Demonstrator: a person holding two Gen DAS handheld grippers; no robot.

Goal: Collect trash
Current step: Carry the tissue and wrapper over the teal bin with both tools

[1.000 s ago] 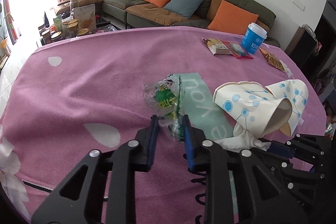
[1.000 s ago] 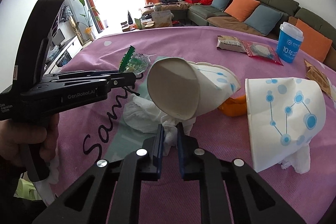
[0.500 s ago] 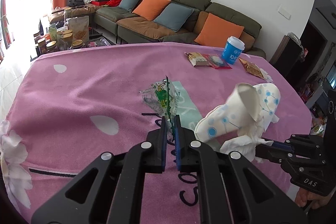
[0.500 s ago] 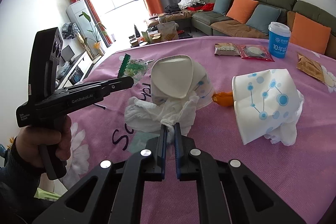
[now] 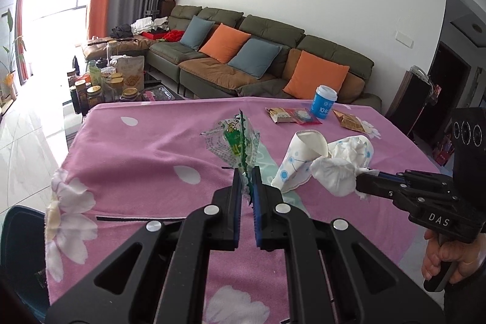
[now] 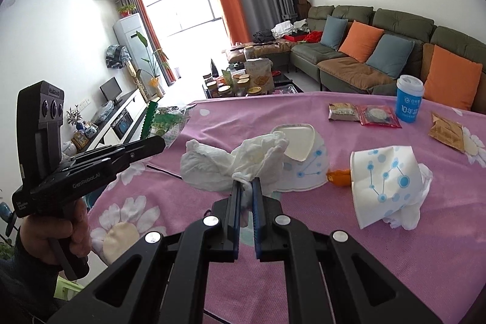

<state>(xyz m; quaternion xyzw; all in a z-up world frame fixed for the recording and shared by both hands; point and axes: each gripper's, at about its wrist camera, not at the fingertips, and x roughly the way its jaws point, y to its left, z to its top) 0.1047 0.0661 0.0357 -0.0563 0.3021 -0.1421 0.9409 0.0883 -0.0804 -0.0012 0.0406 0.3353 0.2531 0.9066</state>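
Note:
My left gripper (image 5: 246, 176) is shut on a clear plastic wrapper with green print (image 5: 234, 141) and holds it above the pink tablecloth (image 5: 136, 154). The wrapper also shows in the right wrist view (image 6: 165, 123). My right gripper (image 6: 246, 187) is shut on a crumpled white tissue (image 6: 231, 163), lifted off the cloth; the tissue also shows in the left wrist view (image 5: 337, 175). A crushed white paper cup with blue dots (image 6: 303, 160) lies just behind the tissue. A second crushed cup (image 6: 385, 181) with tissue lies to the right.
A blue lidded cup (image 6: 408, 102), snack packets (image 6: 363, 114) and a brown wrapper (image 6: 446, 131) lie at the table's far side. An orange scrap (image 6: 338, 176) sits between the cups. A dark bin rim (image 5: 18, 248) shows at the lower left, beside the table.
Both grippers have risen and pulled back from the table with their items. The tissue has come away from the crushed cup, which now lies on the cloth.

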